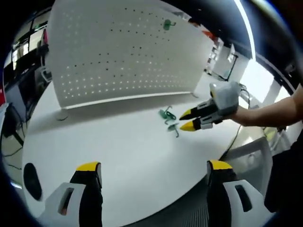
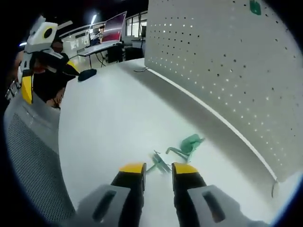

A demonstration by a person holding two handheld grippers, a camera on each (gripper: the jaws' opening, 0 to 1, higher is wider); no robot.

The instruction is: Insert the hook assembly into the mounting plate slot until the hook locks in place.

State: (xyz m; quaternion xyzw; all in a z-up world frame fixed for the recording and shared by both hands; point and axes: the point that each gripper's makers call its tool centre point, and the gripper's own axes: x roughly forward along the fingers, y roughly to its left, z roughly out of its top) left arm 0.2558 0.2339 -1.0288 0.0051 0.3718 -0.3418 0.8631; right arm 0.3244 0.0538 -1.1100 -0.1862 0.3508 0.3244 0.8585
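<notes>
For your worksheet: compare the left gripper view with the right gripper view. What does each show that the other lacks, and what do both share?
Left gripper view alone: a person's bare forearm behind the right gripper.

Right gripper view alone: distant desks with a lit monitor.

Both: the white perforated pegboard, a green hook mounted high on it, two loose green hooks on the white table.

The left gripper view looks from above the near edge of the white bench [image 1: 118, 142] toward the white perforated pegboard panel [image 1: 118, 52], standing well back, so that the right gripper [image 1: 187, 120] enters from the right. The right gripper view sits low and close over the bench [image 2: 109, 113], facing along the pegboard panel [image 2: 227, 71], which runs down its right side. Both views share the small green plastic hooks [image 1: 168, 118] [image 2: 184, 146], the bench and the panel.
</notes>
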